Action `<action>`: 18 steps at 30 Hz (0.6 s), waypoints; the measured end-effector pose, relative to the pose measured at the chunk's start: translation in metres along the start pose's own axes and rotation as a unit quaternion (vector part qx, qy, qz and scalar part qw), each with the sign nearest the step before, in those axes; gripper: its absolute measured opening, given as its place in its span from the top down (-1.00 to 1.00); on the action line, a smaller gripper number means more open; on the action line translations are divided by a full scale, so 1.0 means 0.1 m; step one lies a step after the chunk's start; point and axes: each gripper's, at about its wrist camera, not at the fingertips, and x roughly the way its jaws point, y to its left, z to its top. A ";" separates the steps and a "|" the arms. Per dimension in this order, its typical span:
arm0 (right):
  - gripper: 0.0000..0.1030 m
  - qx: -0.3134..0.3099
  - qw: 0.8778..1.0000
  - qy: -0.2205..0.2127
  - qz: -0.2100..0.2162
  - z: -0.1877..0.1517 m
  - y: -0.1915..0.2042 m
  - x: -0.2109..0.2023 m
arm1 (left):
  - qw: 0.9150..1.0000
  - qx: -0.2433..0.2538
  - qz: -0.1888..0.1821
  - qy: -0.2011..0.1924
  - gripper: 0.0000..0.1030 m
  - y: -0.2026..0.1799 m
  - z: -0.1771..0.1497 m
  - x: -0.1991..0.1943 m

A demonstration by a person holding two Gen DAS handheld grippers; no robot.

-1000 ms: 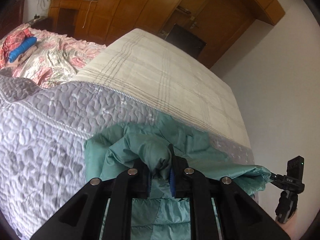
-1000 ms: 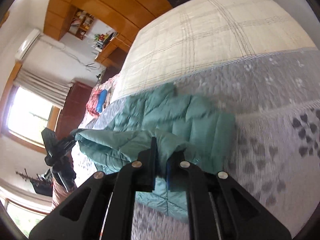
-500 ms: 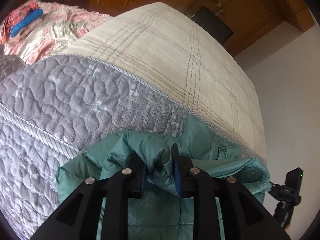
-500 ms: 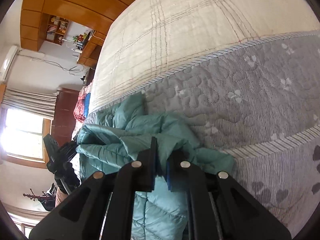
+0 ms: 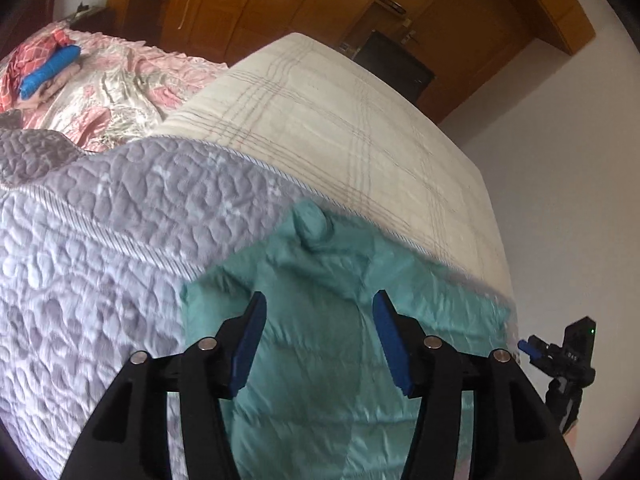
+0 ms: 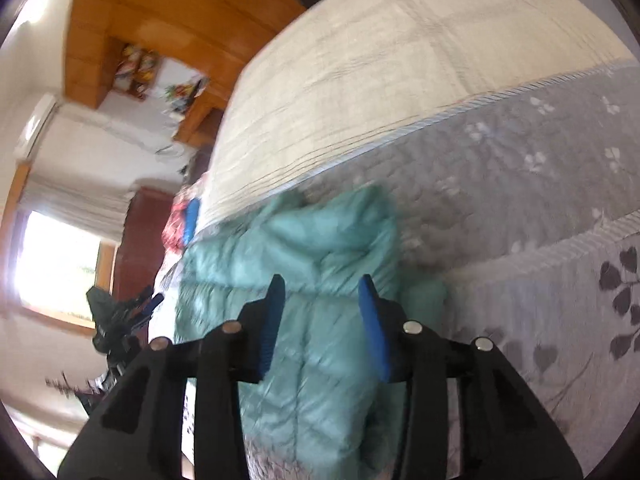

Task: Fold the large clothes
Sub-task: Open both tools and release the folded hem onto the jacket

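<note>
A home bedroom: quilted bed [image 5: 100, 240], wooden wardrobes [image 5: 280, 4], curtained window [image 6: 52, 256]

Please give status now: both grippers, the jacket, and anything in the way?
Left gripper and right gripper open, jaws just opened, nothing pinched. Green jacket released, lying folded on the grey quilt. Nothing in the way.

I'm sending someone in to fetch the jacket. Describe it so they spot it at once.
Find the bed; its near end is covered by a grey quilted bedspread. On that lies the teal puffer jacket, folded over, the only smooth, shiny green thing among patterned bedding.
</note>
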 end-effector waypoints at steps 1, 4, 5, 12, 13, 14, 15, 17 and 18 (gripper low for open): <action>0.31 -0.019 1.000 0.002 -0.001 -0.09 0.11 0.01 | 1.000 0.007 -0.002 -0.001 -0.06 -0.05 -0.07 -0.03; 0.41 -0.080 0.996 0.013 -0.027 -0.38 0.46 0.11 | 0.999 0.054 0.005 -0.007 -0.06 -0.31 -0.35 -0.07; 0.41 -0.089 0.995 0.019 -0.040 -0.46 0.52 0.18 | 0.997 0.071 0.018 -0.008 -0.06 -0.40 -0.44 -0.04; 0.52 -0.087 0.991 0.053 -0.091 -0.57 0.44 0.63 | 0.991 0.098 0.092 0.026 0.05 -0.31 -0.72 0.41; 0.55 -0.078 0.991 0.058 -0.089 -0.56 0.39 0.70 | 0.991 0.094 0.091 0.028 0.06 -0.26 -0.74 0.44; 0.63 -0.074 0.991 0.061 -0.089 -0.55 0.34 0.75 | 0.991 0.092 0.089 0.029 0.06 -0.22 -0.75 0.46; 0.71 -0.065 0.992 0.067 -0.087 -0.53 0.27 0.81 | 0.992 0.088 0.088 0.029 0.06 -0.19 -0.76 0.48; 0.85 -0.032 0.994 0.077 -0.072 -0.51 0.12 0.92 | 0.992 0.085 0.087 0.032 0.06 -0.15 -0.78 0.50; 0.98 -0.022 0.994 0.079 -0.068 -0.50 0.07 0.94 | 0.992 0.086 0.089 0.032 0.08 -0.15 -0.80 0.51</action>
